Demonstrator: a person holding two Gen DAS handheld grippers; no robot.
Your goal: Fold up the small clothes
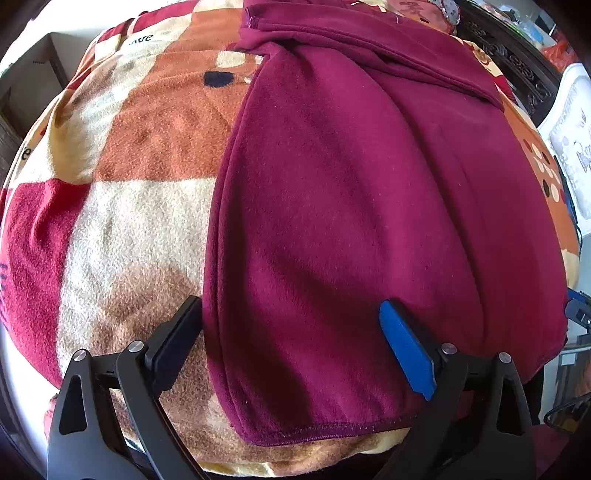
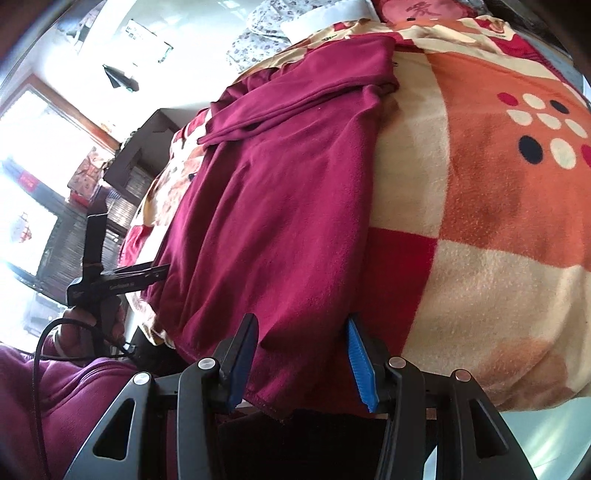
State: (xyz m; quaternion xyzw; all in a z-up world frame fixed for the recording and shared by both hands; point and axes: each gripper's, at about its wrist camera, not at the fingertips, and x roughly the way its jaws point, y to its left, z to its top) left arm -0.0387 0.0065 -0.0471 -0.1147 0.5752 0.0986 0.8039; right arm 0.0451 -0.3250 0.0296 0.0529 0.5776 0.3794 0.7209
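Observation:
A maroon fleece garment (image 1: 369, 221) lies flat on a checked orange, cream and red blanket (image 1: 147, 155), with a sleeve folded across its far end. My left gripper (image 1: 290, 302) hovers over its near hem, jaws wide apart; the black finger sits at the cloth's left edge and the blue pad (image 1: 406, 350) over its middle, neither pressing. In the right wrist view the garment (image 2: 277, 203) runs up the blanket (image 2: 480, 221). My right gripper (image 2: 303, 317) straddles its near right corner, half open, not pinching the cloth. The left gripper (image 2: 162, 271) shows at the far left, a hand (image 2: 81, 328) holding it.
The blanket's near edge drops off just under both grippers. A cardboard box (image 1: 33, 74) and dark carved furniture (image 1: 517, 62) flank the bed. Floral bedding (image 2: 258, 33) lies at the head, bright windows (image 2: 22, 184) on the left. A maroon sleeve (image 2: 55, 413) and cable are close.

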